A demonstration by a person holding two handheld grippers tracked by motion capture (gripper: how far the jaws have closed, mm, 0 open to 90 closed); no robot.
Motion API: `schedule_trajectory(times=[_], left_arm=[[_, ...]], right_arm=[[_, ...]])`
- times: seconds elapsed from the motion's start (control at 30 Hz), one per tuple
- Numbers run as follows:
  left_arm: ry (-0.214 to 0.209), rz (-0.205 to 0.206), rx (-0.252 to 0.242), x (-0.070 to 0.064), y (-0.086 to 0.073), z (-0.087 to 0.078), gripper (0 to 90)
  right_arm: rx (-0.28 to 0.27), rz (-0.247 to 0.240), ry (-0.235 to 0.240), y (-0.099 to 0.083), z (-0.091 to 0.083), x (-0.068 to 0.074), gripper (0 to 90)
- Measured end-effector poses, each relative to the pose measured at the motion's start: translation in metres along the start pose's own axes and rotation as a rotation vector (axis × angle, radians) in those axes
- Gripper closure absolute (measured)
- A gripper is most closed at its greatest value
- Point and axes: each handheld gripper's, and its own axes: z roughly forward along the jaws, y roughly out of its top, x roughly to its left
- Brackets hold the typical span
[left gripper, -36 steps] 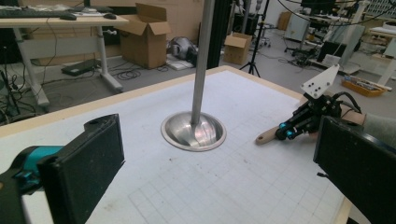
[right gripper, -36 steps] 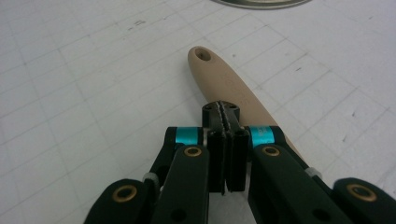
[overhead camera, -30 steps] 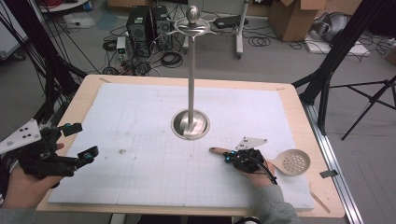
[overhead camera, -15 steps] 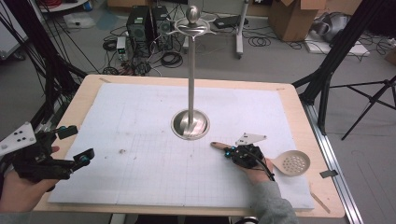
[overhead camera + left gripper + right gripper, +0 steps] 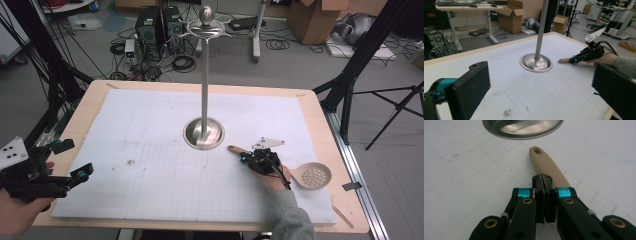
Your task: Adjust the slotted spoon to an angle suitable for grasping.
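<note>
White gridded matting (image 5: 150, 150) covers most of a pale wooden table (image 5: 320, 115), with a few small dark specks on it toward the left. A shiny metal stand (image 5: 204, 132) rises from a round dished base at the middle of the mat, its pole topped by a ball and curled hooks. Behind the table the grey floor is strewn with black cables, two computer towers (image 5: 155, 22) and cardboard boxes (image 5: 312, 17); black tripod legs stand at both sides, and an aluminium rail runs along the table's right edge.

At the left edge of the table, the left gripper (image 5: 67, 160) is held with its jaws spread wide and nothing between them.

On the right side of the mat, the right gripper (image 5: 243, 159) sits low over a beige slotted spoon (image 5: 312, 175). The spoon lies flat, its perforated bowl near the right edge and its handle tip pointing at the stand's base, near but not touching. In the right gripper view the jaws are pressed together directly above the handle (image 5: 546, 165), which runs beneath them rather than between them.
</note>
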Motion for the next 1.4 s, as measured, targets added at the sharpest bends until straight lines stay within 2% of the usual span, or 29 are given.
schedule_trajectory(times=[0.33,0.63,0.73,0.77,0.87,1.0,1.03,1.07,1.1,1.13,1.17,1.2,1.23,1.3,1.33,1.4], left_arm=[[0.013,-0.002,0.002,0.000,-0.002,-0.006,2.1],[0.010,-0.001,0.006,0.001,-0.002,-0.004,2.1],[0.009,0.006,-0.008,0.001,0.001,-0.002,2.1],[0.009,0.006,-0.008,0.001,0.001,-0.002,2.1],[0.000,0.013,-0.036,0.002,0.004,0.000,3.3],[-0.031,0.010,-0.026,0.002,0.007,0.011,3.3],[-0.031,0.010,-0.026,0.002,0.007,0.011,3.3],[-0.043,0.012,-0.022,0.002,0.007,0.015,3.3],[-0.049,0.014,-0.022,0.001,0.008,0.017,3.3],[-0.062,0.016,-0.020,0.000,0.008,0.021,3.3],[-0.071,0.016,-0.020,0.000,0.009,0.024,3.3],[-0.078,0.017,-0.017,-0.001,0.010,0.027,3.3],[-0.084,0.017,-0.015,-0.001,0.010,0.029,3.3],[-0.093,0.013,-0.013,0.000,0.011,0.034,3.3],[-0.097,0.014,-0.012,0.000,0.011,0.036,3.3],[-0.102,0.012,-0.009,0.002,0.012,0.039,3.3]], right_arm=[[-0.009,0.033,-0.011,0.003,0.003,-0.006,89.6],[-0.007,0.026,-0.021,0.004,0.004,-0.006,89.6],[-0.038,0.047,0.028,0.005,-0.002,-0.005,89.5],[-0.038,0.047,0.028,0.005,-0.002,-0.005,89.5],[-0.079,0.046,0.027,0.008,-0.017,-0.004,89.5],[-0.101,0.024,0.034,0.013,-0.034,0.000,89.5],[-0.107,0.016,0.045,0.014,-0.038,0.001,89.5],[-0.111,0.009,0.080,0.016,-0.043,0.001,89.5],[-0.111,0.009,0.080,0.016,-0.043,0.001,89.5],[-0.103,0.007,0.102,0.017,-0.046,0.002,89.5],[-0.073,-0.045,0.130,0.020,-0.054,0.002,89.4],[-0.061,-0.062,0.145,0.022,-0.057,0.002,89.3],[-0.061,-0.062,0.145,0.022,-0.057,0.002,89.3],[-0.059,-0.105,0.143,0.026,-0.071,0.000,86.3],[-0.059,-0.105,0.143,0.026,-0.071,0.000,86.3],[-0.072,-0.100,0.119,0.025,-0.083,-0.007,85.2]])
